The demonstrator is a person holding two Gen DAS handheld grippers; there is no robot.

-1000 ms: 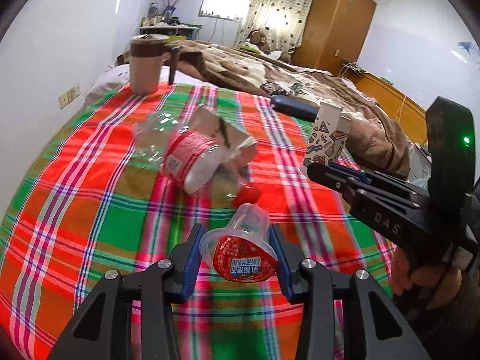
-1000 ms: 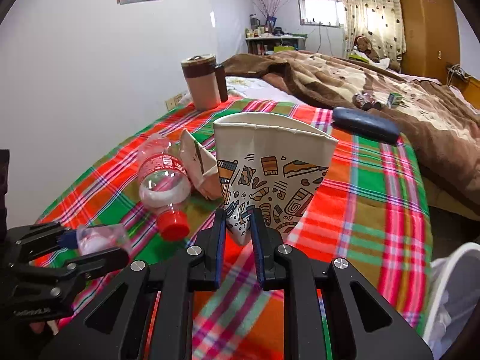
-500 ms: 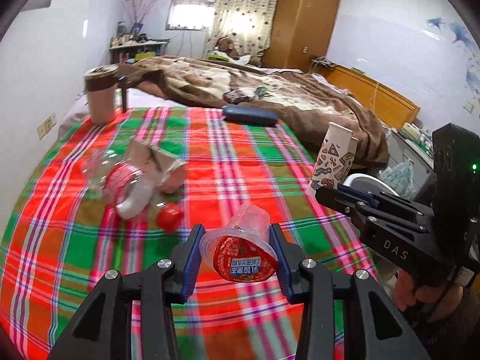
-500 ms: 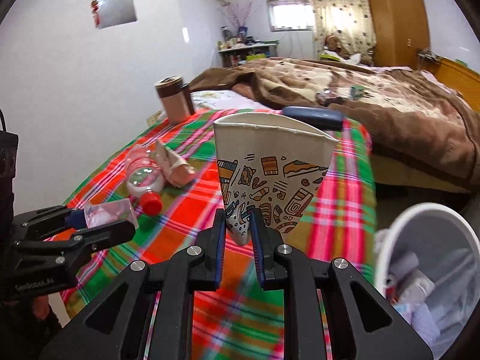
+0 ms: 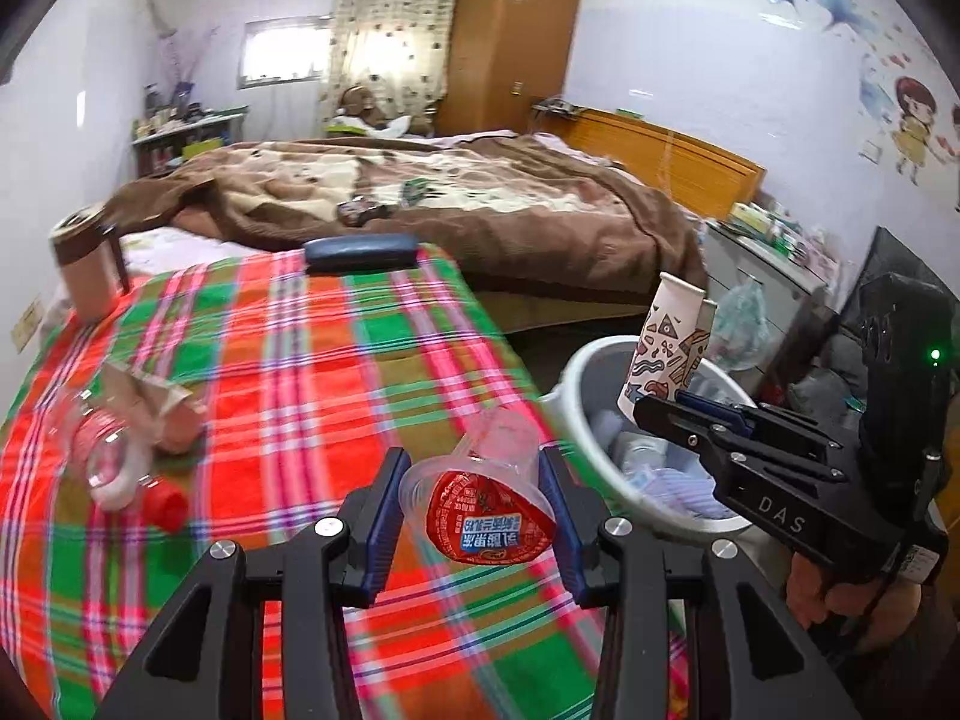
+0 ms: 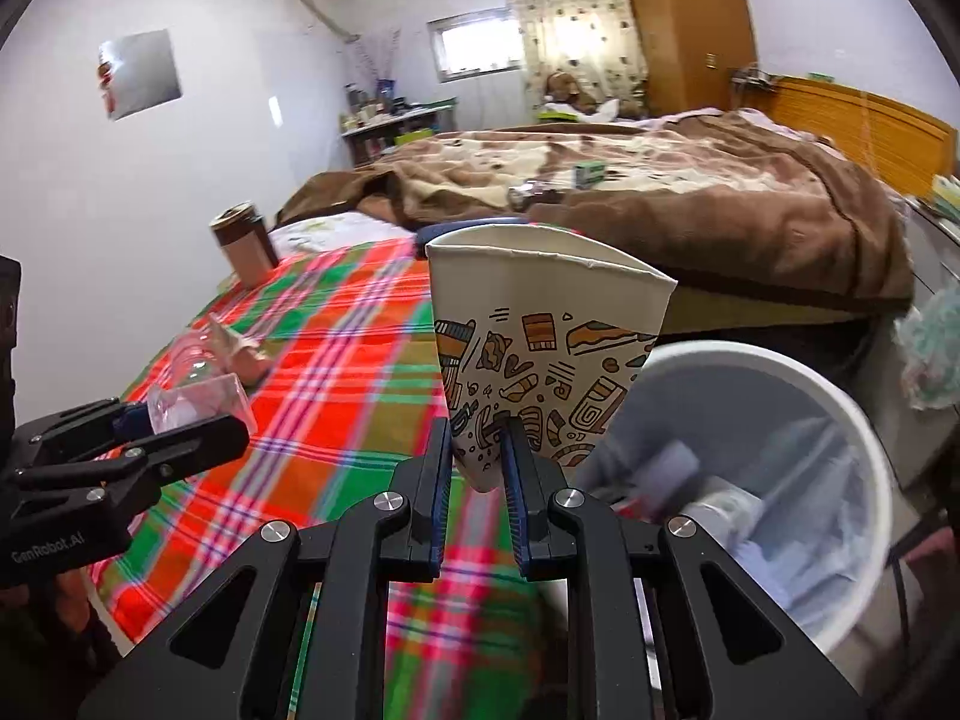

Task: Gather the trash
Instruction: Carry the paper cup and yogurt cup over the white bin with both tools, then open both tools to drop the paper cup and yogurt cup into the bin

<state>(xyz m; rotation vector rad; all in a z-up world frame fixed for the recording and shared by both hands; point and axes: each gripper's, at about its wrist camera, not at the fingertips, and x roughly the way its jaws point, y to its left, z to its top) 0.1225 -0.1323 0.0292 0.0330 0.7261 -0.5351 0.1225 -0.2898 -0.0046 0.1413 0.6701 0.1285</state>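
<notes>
- Left wrist view: the left gripper (image 5: 474,495) has 2 black fingers with blue pads clenched on 1 clear plastic cup (image 5: 480,492), which lies sideways above the table edge with its red foil lid facing the camera.
- The table wears a plaid cloth (image 5: 312,360), woven-looking, in red, green and pink stripes.
- On the cloth at left lie 1 crushed clear bottle (image 5: 114,456) with a red cap, and 1 crumpled tan paper wrapper (image 5: 159,402) touching it.
- At the far edge stand 1 brown-and-beige lidded mug (image 5: 87,273) and 1 dark blue oblong case (image 5: 360,253).
- At right, the right gripper (image 5: 672,414) holds 1 flattened paper cup (image 5: 660,348) upright over 1 round white trash bin (image 5: 576,384), which already holds pale rubbish.
- A bed under a soft brown blanket (image 5: 480,210) lies behind.
- Right wrist view: the right gripper (image 6: 477,468) pinches the paper cup (image 6: 540,360) at its narrow base, the jaws nearly together; the cup is white card with orange and black doodles, squashed into a fan shape.
- The trash bin (image 6: 840,414) sits just right of the cup, its smooth rim blurred.
- The left gripper (image 6: 180,432) shows at left, grasping the plastic cup (image 6: 198,405) above the plaid cloth (image 6: 360,360).
</notes>
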